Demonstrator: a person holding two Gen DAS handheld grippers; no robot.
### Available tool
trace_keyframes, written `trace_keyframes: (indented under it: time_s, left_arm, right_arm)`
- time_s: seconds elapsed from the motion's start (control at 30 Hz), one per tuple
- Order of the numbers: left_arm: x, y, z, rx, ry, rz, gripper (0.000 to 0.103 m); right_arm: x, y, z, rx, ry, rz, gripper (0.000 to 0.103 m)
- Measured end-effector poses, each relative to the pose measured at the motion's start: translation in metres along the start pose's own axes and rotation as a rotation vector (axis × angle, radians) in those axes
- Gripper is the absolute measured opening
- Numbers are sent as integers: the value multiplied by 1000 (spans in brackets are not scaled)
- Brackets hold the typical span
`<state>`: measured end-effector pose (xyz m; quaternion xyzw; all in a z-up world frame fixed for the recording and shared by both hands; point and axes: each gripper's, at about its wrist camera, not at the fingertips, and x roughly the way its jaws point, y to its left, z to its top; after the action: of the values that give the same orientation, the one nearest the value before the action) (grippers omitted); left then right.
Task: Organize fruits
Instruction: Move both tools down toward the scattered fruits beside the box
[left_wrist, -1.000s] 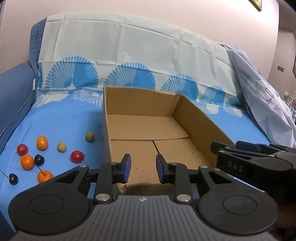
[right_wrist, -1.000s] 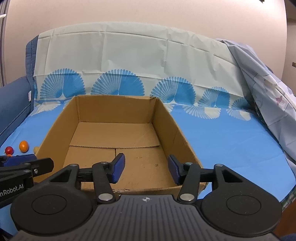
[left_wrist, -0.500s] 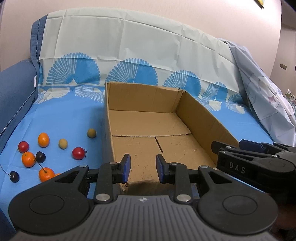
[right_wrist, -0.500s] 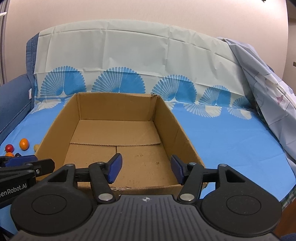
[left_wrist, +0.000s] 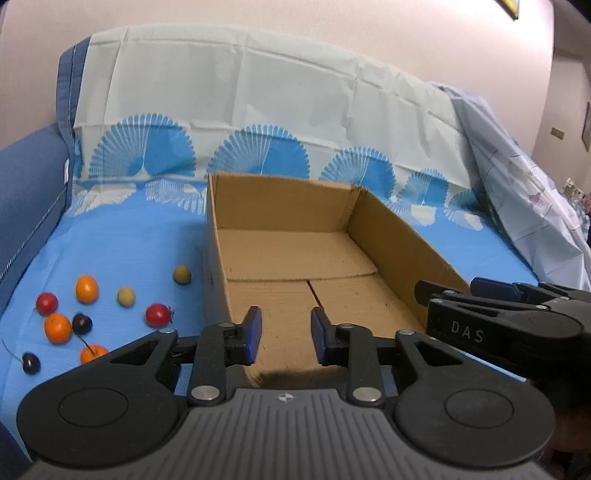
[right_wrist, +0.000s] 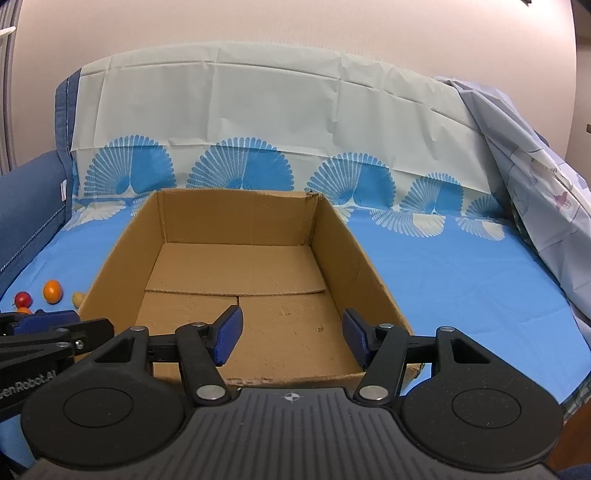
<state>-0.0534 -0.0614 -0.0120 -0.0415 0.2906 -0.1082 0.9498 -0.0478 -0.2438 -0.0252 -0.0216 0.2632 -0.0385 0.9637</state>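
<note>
An empty open cardboard box (left_wrist: 280, 203) sits on a blue cloth. Left of it lie several small fruits: an orange (left_wrist: 87, 288), a red one (left_wrist: 159, 314), a dark cherry (left_wrist: 82, 323), a yellow-green one (left_wrist: 182, 275) and others. My left gripper (left_wrist: 286, 325) hovers over the box's near left corner; its jaws are closing with nothing between them. My right gripper (right_wrist: 291, 328) stands open and empty over the box's (right_wrist: 236, 218) near edge. In the right wrist view only an orange (right_wrist: 52, 291) and two fruits beside it show.
A fan-patterned sheet (right_wrist: 280, 122) drapes the backrest behind the box. A dark blue armrest (left_wrist: 26, 188) borders the fruits on the left. Pale crumpled cloth (right_wrist: 535, 206) rises at the right. Open blue cloth (right_wrist: 461, 280) lies right of the box.
The right gripper's jaws have spread a little wider. The gap of the left gripper looks the same. Box and fruits have not moved.
</note>
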Motion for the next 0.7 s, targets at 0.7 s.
trace_keyframes:
  time_s: [0.7]
  left_arm:
    - [-49,170,57,64,53,85,7]
  right_arm:
    - [-22,88,25,-10,-111,302,39]
